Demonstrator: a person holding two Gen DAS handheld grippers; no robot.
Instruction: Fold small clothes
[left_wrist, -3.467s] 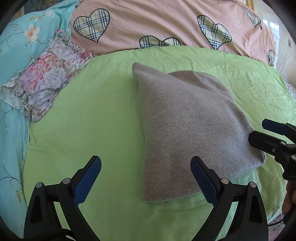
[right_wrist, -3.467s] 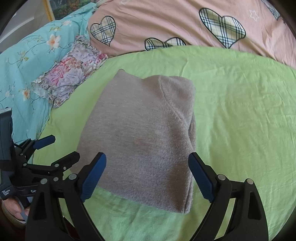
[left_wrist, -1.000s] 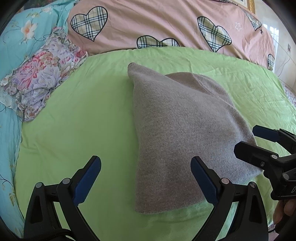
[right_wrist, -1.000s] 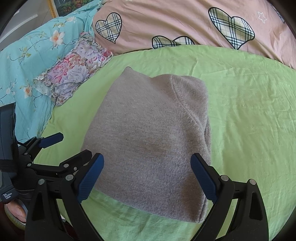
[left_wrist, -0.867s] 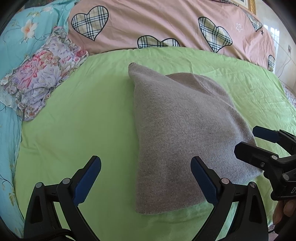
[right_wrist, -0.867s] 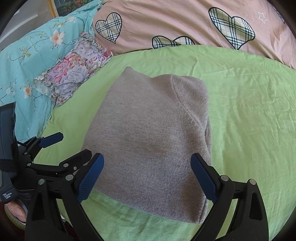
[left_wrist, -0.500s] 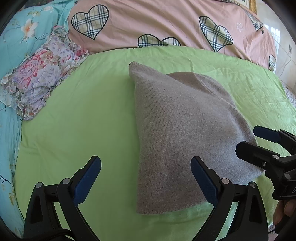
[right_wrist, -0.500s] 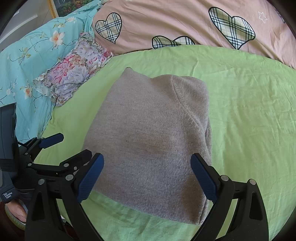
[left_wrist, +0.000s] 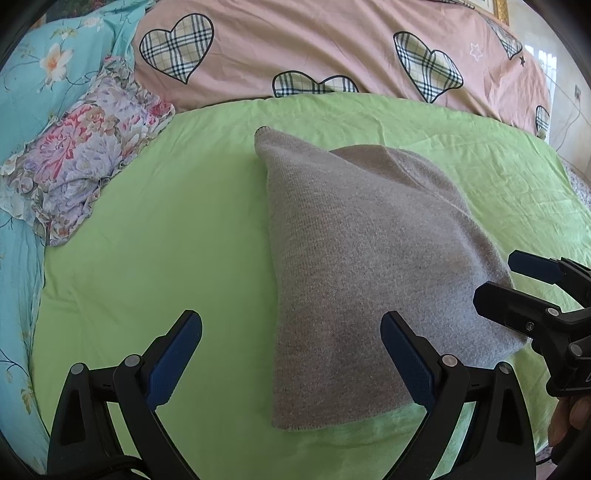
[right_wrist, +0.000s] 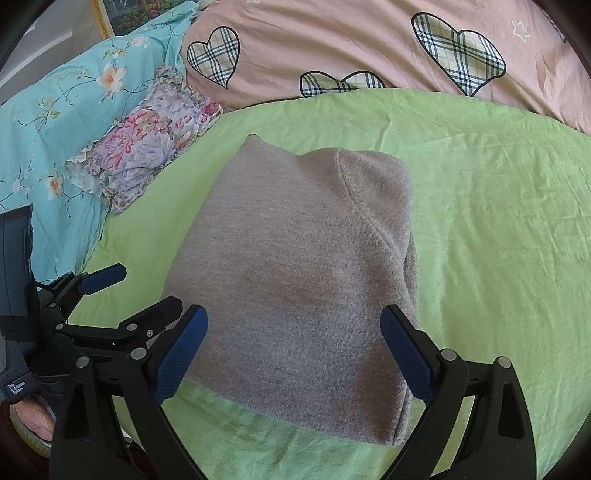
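A folded grey knit garment (left_wrist: 362, 266) lies flat on the green sheet (left_wrist: 177, 229); it also shows in the right wrist view (right_wrist: 295, 280). My left gripper (left_wrist: 291, 358) is open and empty, hovering over the garment's near left edge. My right gripper (right_wrist: 293, 354) is open and empty, above the garment's near edge. The right gripper also shows at the right of the left wrist view (left_wrist: 517, 284), beside the garment's right corner. The left gripper shows at the left of the right wrist view (right_wrist: 133, 291).
A floral ruffled cloth (left_wrist: 81, 158) lies at the sheet's far left, on a turquoise flowered bedcover (right_wrist: 48, 122). A pink quilt with plaid hearts (left_wrist: 332, 48) runs along the back. The green sheet's near edge drops off below the grippers.
Both grippers stay open and nearly still. The views have shifted only slightly; the garment lies as before.
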